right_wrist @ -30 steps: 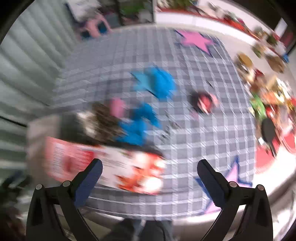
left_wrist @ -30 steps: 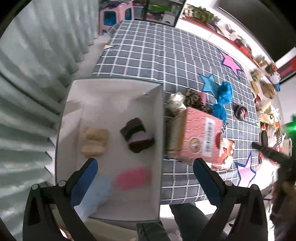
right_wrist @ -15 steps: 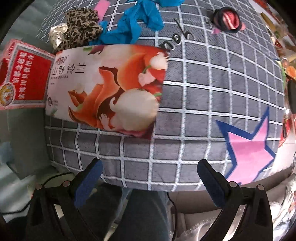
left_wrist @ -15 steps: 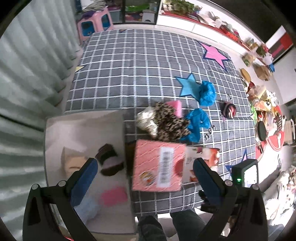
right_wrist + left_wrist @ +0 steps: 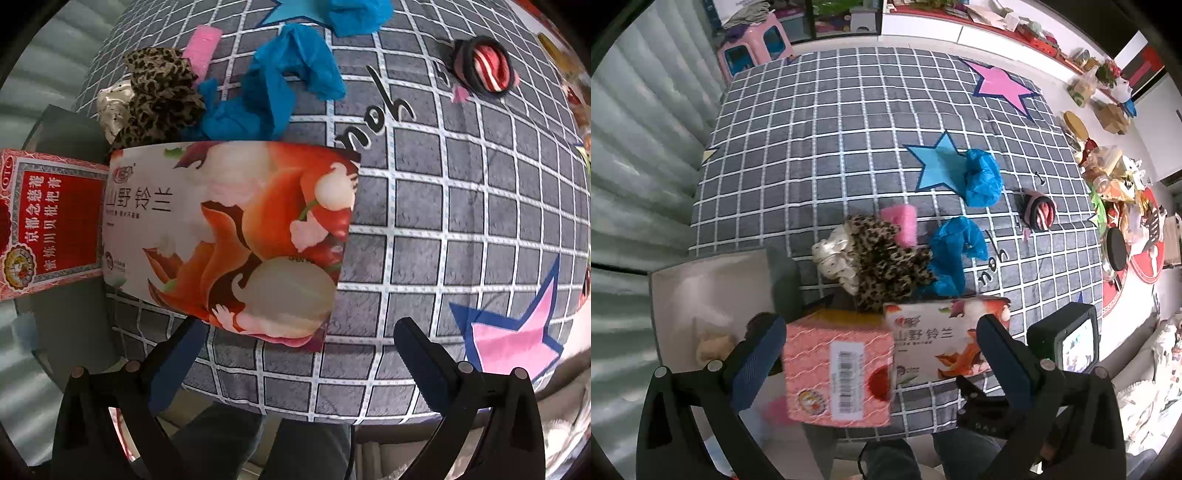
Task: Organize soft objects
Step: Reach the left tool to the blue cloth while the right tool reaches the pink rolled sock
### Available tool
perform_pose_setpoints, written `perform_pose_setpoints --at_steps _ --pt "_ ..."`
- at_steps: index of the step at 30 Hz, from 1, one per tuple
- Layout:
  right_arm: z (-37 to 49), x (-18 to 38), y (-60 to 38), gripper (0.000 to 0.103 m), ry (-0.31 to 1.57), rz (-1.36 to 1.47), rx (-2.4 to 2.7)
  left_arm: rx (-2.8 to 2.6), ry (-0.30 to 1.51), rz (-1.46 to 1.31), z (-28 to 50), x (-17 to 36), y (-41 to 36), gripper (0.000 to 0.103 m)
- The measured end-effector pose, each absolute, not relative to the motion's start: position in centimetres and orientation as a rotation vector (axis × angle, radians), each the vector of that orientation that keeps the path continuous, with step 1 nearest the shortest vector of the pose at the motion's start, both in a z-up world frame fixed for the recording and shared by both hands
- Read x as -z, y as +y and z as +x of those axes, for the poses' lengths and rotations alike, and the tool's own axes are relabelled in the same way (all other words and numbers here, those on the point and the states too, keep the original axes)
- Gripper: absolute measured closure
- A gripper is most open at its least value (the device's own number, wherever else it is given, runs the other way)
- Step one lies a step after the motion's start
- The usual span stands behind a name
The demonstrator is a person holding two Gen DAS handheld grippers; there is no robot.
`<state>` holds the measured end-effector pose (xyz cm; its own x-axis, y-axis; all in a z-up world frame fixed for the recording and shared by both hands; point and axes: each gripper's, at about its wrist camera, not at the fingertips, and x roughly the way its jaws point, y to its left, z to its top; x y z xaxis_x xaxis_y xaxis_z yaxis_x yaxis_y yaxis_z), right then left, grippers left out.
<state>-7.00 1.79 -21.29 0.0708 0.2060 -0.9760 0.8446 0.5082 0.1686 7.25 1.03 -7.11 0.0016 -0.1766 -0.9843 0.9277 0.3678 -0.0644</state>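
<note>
Soft flower-printed tissue pack (image 5: 229, 236) lies ahead; right gripper (image 5: 295, 354), spread and empty, should straddle its near edge squarely.

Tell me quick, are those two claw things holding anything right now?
Left gripper: open, holding nothing.
Right gripper: open, holding nothing.

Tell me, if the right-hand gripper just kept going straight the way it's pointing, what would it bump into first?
Probably the soft pack printed with orange flowers: it lies just ahead of the open right gripper, slightly toward its left finger, on the checked cloth. Depth is hard to judge.
</note>
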Motion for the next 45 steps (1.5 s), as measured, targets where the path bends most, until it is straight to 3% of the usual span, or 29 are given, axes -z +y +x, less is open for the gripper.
perform_pose_setpoints --at_steps 8,15,24,33,45 --pt "-10.0 19.7 -2.8 0.000 1.415 1.048 0.569 1.086 1.281 0.815 4.2 8.2 -4.8 0.000" --pt "-15.9 18.2 -10.0 0.000 1.358 1.111 0.730 1.104 1.362 0.849 1.4 11.9 -11.5 0.000" --pt "-18.8 18.4 -17.5 0.000 1.313 1.155 0.807 1.033 1.312 0.923 0.0 16.9 -19.3 0.000" --pt "-16.3 20.6 -22.6 0.000 1.310 1.095 0.776 0.927 1.398 0.977 0.9 23.1 -22.5 0.000" --pt "-10.2 24.9 -28.9 0.000 1.332 0.998 0.744 0.850 1.443 0.959 3.0 26.8 -23.9 0.000"
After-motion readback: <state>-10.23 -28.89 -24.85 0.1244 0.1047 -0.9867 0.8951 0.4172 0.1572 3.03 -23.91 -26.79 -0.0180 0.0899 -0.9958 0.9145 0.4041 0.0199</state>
